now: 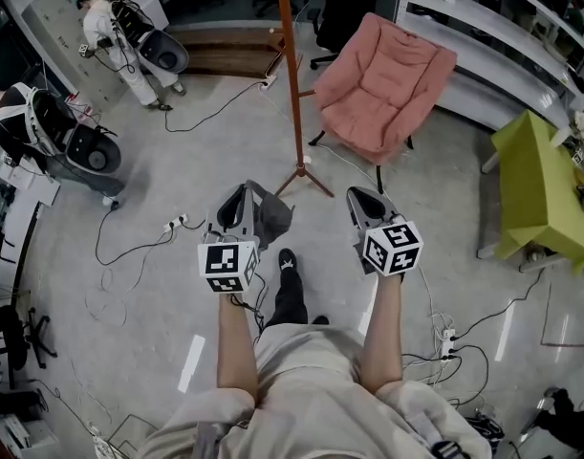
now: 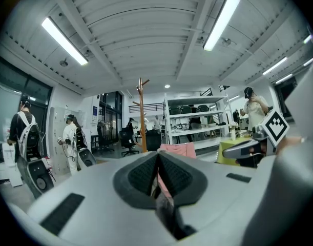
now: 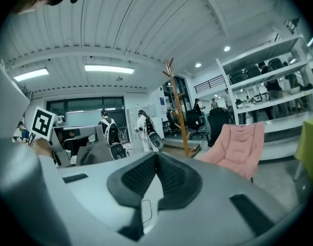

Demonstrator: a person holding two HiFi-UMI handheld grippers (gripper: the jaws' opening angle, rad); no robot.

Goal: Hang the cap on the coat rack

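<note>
The room is a large workshop with a pale grey concrete floor [image 1: 177,161] and a ribbed ceiling lit by strip lights. At far left two people [image 1: 110,27] stand with dark rigs at their backs, well apart from the wearer. Black cables [image 1: 139,247] loop over the floor on the left, running to a power strip [image 1: 177,223].

The left claw [image 1: 236,204] is held out low over the floor, its jaws pressed together on the grey cap [image 1: 270,220], which droops off the claw's right side (the right gripper view shows it hanging there as a slack grey fold [image 3: 95,155]). Beyond it, slightly right, the coat rack [image 1: 292,84] stands upright, a thin orange-brown pole on splayed feet. The cap is near the rack's foot but apart from it. Only bare floor lies between the two, besides the wearer's own dark shoe [image 1: 287,259] below.

The right claw [image 1: 363,204] is closed tip to tip and grips nothing; floor and a cable show through the gap behind its pads. Just right of the rack sits a pink armchair [image 1: 387,84], close beside the pole. Farther right are white shelving [image 1: 502,27] along the wall and a lime-green counter [image 1: 535,185], both crowding that edge. More cables lie on the near right floor.
</note>
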